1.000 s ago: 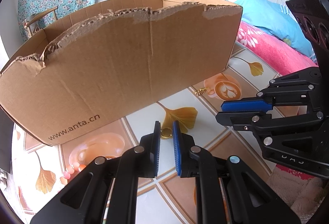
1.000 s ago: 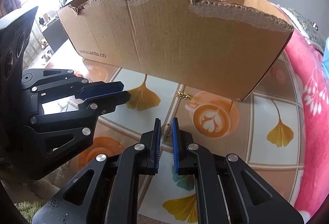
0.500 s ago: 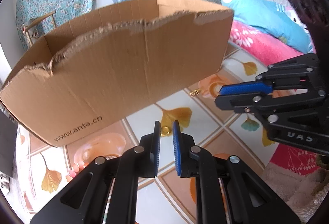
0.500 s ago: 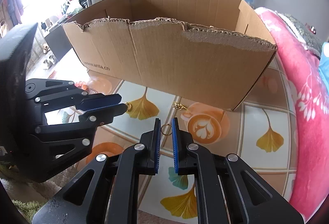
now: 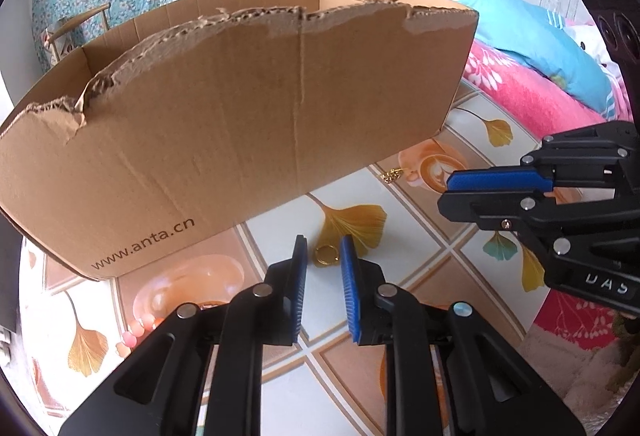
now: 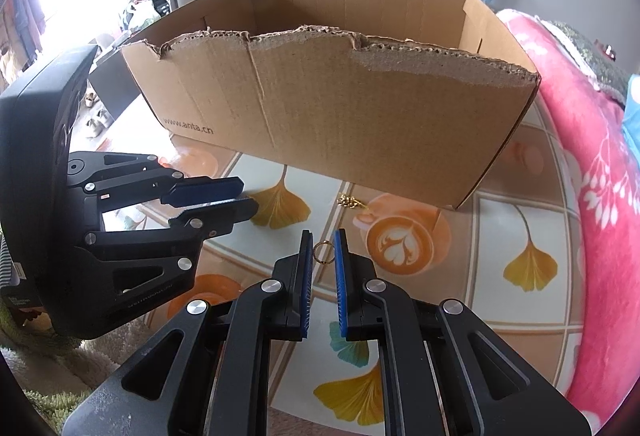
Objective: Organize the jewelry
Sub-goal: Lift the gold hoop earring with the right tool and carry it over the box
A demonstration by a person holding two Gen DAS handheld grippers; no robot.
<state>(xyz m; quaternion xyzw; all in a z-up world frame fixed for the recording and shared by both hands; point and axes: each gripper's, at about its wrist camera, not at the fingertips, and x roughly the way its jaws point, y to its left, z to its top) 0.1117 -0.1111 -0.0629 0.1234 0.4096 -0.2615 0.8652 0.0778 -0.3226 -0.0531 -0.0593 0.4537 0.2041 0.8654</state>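
The biggest thing in front of me is a cardboard box (image 5: 240, 115) with a torn upper edge and "www.anta.cn" printed low on its near wall. It stands open on the table (image 5: 404, 276), which has a cover printed with yellow ginkgo leaves and coffee cups. Along the table's right side, in the right wrist view, lies a pink flowered blanket (image 6: 592, 175).

Both grippers point down at the strip of table in front of the box, side by side, and each one shows at the edge of the other's camera.

The left gripper (image 5: 323, 246) has just been opening its jaws. There is now a clear gap between the blue pads. A gold ring (image 5: 326, 256) sits in that gap at the fingertips, over the stem end of a printed leaf. The pads do not seem to press on it. I cannot tell if it rests flat on the table.

The right gripper (image 6: 323, 236) has its jaws close together on a thin gold hoop (image 6: 323, 251), which stands upright between the tips and appears to touch both pads.

A small gold chain piece (image 6: 350, 201) lies loose on the table just before the box's near wall, beside a printed coffee cup and apart from both grippers.
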